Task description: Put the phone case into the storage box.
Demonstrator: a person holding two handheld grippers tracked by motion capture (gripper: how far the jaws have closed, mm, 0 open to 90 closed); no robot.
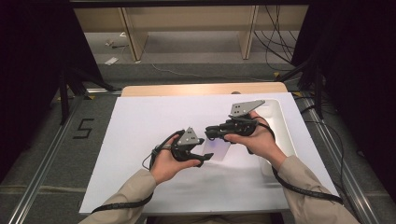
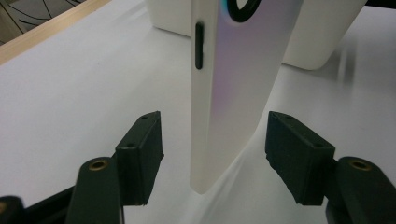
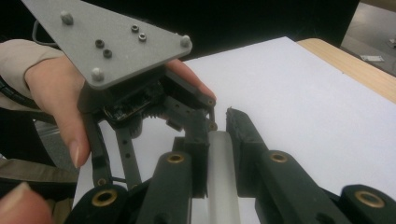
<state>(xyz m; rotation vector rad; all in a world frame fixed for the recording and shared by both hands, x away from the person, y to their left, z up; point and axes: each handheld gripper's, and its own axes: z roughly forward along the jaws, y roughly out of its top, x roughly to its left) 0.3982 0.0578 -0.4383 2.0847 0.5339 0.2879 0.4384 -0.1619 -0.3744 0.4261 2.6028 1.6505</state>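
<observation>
A white phone with a dark side button and a black camera ring hangs on edge just above the white table sheet. My right gripper is shut on its upper end, the thin white edge clamped between the pads. From the left, my left gripper reaches the phone's lower end. In the left gripper view the phone stands between the two black pads. A gap shows on each side, so my left gripper is open.
A white rectangular tray lies at the sheet's right side, just behind the phone in the left gripper view. The wooden table edge runs along the back. A cable trails from each gripper towards the sleeves.
</observation>
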